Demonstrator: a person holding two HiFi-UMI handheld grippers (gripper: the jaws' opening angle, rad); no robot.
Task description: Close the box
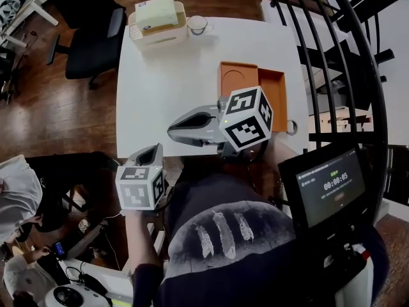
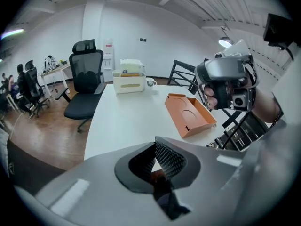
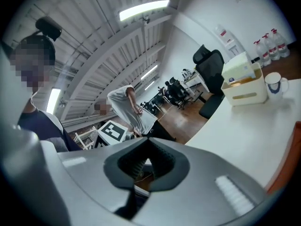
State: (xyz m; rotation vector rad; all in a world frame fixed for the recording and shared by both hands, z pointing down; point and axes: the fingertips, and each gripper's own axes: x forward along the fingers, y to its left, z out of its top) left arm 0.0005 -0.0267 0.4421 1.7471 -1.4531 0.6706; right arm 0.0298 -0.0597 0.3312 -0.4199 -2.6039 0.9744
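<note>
An orange box point(image 1: 252, 85) lies open and flat on the white table point(image 1: 166, 82), near its right edge; in the left gripper view the orange box point(image 2: 188, 114) shows a round recess inside. Only a sliver of its orange rim point(image 3: 289, 159) enters the right gripper view. My right gripper point(image 1: 171, 130) hovers over the table's near edge, left of the box and pointing left, jaws shut and empty. My left gripper point(image 1: 148, 153) is held lower, just off the near edge, also shut with nothing in it. Neither touches the box.
A cream organiser with tissues point(image 1: 158, 21) and a white mug point(image 1: 197, 24) stand at the table's far end. A black office chair point(image 1: 96, 34) is at the far left, a black metal railing point(image 1: 332, 43) along the right. A timer screen point(image 1: 329, 187) sits near me, and a person point(image 1: 16, 197) stands at left.
</note>
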